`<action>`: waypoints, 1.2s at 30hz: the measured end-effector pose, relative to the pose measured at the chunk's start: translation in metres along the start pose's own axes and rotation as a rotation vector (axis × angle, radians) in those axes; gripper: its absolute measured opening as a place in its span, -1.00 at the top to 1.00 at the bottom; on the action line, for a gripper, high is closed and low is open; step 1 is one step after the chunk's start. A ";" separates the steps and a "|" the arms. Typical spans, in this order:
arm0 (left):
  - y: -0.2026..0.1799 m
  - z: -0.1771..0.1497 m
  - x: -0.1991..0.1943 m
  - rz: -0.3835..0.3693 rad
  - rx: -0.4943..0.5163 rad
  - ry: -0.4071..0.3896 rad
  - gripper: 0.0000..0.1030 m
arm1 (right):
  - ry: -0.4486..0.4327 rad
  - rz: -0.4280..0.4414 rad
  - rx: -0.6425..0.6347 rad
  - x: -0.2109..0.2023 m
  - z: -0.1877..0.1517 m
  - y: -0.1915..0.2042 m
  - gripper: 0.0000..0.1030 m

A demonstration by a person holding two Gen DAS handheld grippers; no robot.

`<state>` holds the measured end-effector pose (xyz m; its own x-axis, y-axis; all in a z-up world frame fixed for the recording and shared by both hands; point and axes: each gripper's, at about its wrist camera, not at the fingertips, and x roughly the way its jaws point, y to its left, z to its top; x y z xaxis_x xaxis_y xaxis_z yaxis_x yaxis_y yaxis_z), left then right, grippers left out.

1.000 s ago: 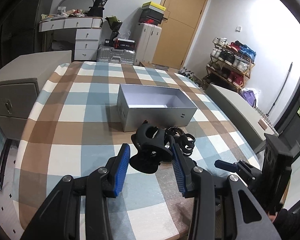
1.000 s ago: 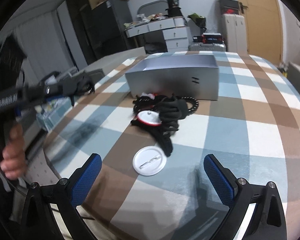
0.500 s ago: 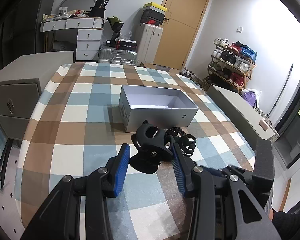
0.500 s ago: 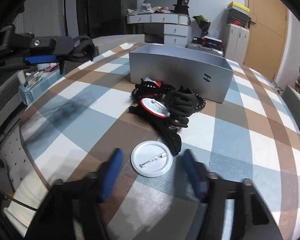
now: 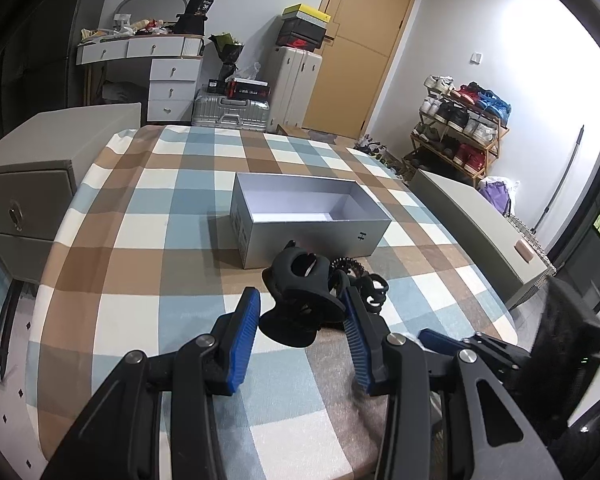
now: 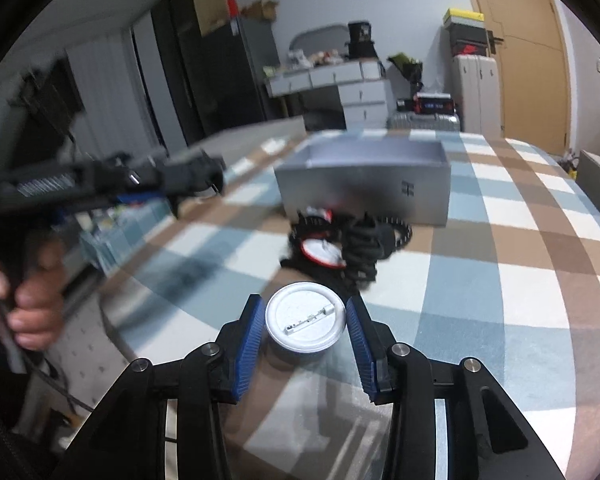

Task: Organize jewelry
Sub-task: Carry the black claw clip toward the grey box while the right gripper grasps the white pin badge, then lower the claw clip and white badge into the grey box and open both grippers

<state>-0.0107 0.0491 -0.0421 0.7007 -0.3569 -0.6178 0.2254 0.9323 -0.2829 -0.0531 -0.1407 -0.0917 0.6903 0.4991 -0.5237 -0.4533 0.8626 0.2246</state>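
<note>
My left gripper (image 5: 300,320) is shut on a black hair claw clip (image 5: 300,284) and holds it above the checked tablecloth, short of the open silver box (image 5: 308,236). My right gripper (image 6: 305,328) is shut on a round white pin badge (image 6: 305,322), back side up with its pin showing, lifted a little off the cloth. Beyond it lies a pile of black hair ties and a red-rimmed badge (image 6: 348,240), in front of the silver box (image 6: 364,192). The left gripper also shows in the right wrist view (image 6: 204,180), blurred.
The round table (image 5: 140,240) has a blue, brown and white checked cloth. A grey cabinet (image 5: 32,184) stands at its left and a grey bench (image 5: 480,224) at its right. The right gripper's body (image 5: 540,360) sits close beside my left gripper.
My right gripper has closed from wide open onto the white badge and lifted it. My left gripper has kept hold of the claw clip with only a small shift.
</note>
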 end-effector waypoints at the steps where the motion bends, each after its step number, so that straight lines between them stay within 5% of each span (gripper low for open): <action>1: 0.000 0.003 0.002 -0.003 -0.002 0.001 0.30 | -0.016 0.003 0.000 -0.002 0.004 0.000 0.20; 17: 0.000 0.069 0.057 -0.023 0.021 -0.006 0.30 | -0.155 0.064 -0.037 0.021 0.133 -0.038 0.20; 26: 0.005 0.083 0.098 -0.037 0.005 0.081 0.30 | -0.053 0.056 -0.008 0.080 0.166 -0.071 0.20; 36: 0.003 0.080 0.118 -0.038 0.020 0.165 0.30 | 0.082 0.077 0.024 0.127 0.151 -0.094 0.20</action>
<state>0.1262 0.0143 -0.0572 0.5710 -0.3956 -0.7193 0.2648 0.9181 -0.2948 0.1622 -0.1461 -0.0551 0.6052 0.5564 -0.5693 -0.4890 0.8242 0.2856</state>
